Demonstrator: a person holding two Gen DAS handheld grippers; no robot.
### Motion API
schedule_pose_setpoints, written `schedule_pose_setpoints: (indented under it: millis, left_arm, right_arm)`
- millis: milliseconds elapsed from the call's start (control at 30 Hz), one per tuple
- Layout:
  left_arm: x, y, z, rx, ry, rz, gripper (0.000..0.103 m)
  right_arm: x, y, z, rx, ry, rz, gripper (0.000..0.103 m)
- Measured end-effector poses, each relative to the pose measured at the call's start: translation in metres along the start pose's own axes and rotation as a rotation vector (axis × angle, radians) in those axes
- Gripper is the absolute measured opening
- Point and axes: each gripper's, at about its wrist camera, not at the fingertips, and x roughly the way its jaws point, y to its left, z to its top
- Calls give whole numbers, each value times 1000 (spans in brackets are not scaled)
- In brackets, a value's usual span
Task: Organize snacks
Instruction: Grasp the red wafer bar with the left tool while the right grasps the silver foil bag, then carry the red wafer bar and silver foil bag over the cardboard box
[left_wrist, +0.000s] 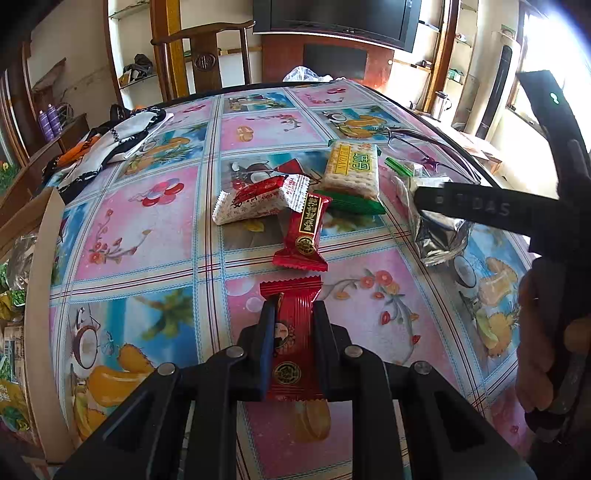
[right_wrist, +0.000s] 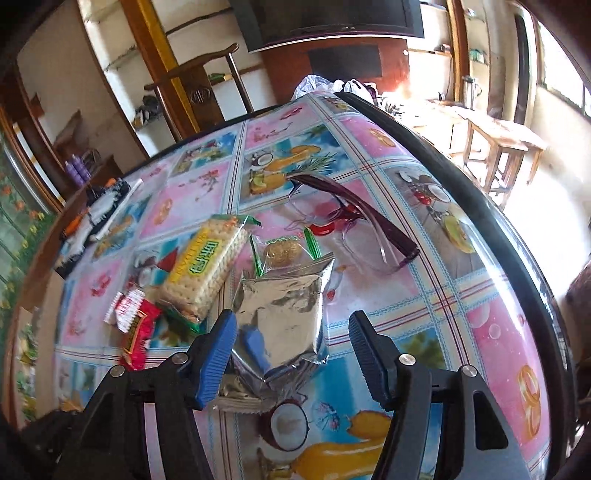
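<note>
My left gripper (left_wrist: 293, 314) is shut on a dark red snack packet (left_wrist: 291, 332) just above the tablecloth. Ahead lie a second red packet (left_wrist: 304, 232), a white and red packet (left_wrist: 255, 201) and a yellow cracker pack (left_wrist: 351, 170) on a green packet (left_wrist: 351, 203). My right gripper (right_wrist: 291, 332) is open with its jaws on either side of a silver foil packet (right_wrist: 284, 317) on the table; its finger (left_wrist: 480, 206) crosses that packet (left_wrist: 439, 236) in the left wrist view. The cracker pack (right_wrist: 207, 269), a clear cookie packet (right_wrist: 282, 253) and red packets (right_wrist: 136, 332) lie beyond.
Purple-framed glasses (right_wrist: 351, 221) lie right of the snacks near the table's dark edge (right_wrist: 524, 236). A patterned cloth (left_wrist: 110, 144) lies at the far left. A cardboard box edge (left_wrist: 40, 295) stands left of the table. A wooden chair (left_wrist: 207, 55) stands behind.
</note>
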Motion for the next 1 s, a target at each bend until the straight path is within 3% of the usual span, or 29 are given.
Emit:
schedule_pose_setpoints:
  millis: [33, 167, 233, 500, 667, 1000]
  left_arm:
    - [0, -1, 0, 2, -2, 3, 18]
    - [-2, 1, 1, -5, -4, -3, 18]
    - [-2, 3, 1, -17, -4, -9, 18]
    - [-10, 6, 1, -30, -33, -17, 18]
    - [-16, 14, 4, -64, -54, -27, 18]
    - [-21, 28, 9, -107, -72, -19, 18]
  right_arm:
    - [3, 6, 0, -24, 4, -7, 72]
    - [14, 25, -4, -125, 14, -116, 72]
    - [12, 27, -7, -145, -3, -145, 63]
    - [-5, 12, -11, -62, -2, -58, 62]
    - [-23, 9, -10, -22, -49, -2, 63]
    - [-36, 31, -15, -74, -84, 70, 63]
